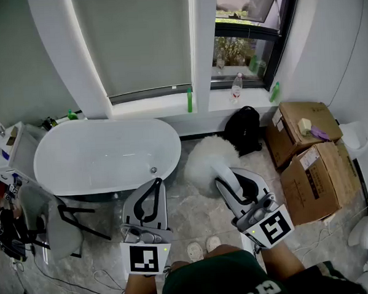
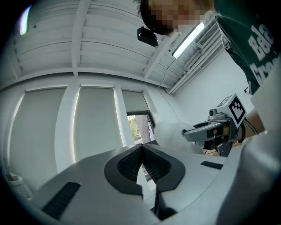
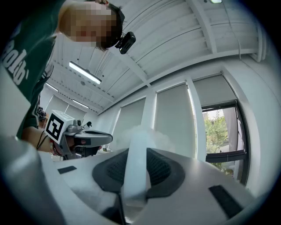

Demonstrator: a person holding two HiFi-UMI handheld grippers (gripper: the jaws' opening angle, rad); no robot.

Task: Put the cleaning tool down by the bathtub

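Note:
The cleaning tool is a white fluffy duster (image 1: 204, 159) held just above the floor, right of the white bathtub (image 1: 97, 124). My right gripper (image 1: 230, 182) is shut on its pale handle (image 3: 135, 162), which runs up between the pads to the fluffy head (image 3: 153, 138). My left gripper (image 1: 155, 185) hovers near the tub's right end. Its jaws are shut with nothing between them (image 2: 141, 154). In the left gripper view the duster head (image 2: 169, 132) shows beside the right gripper (image 2: 206, 129). Both gripper cameras point up at the ceiling and window blinds.
Cardboard boxes (image 1: 311, 167) stand at the right, with a black backpack (image 1: 244, 129) behind the duster. A grey chair (image 1: 49, 224) stands in front of the tub's left end. Bottles (image 1: 189, 100) line the window sill. The person's feet (image 1: 204, 247) are between the grippers.

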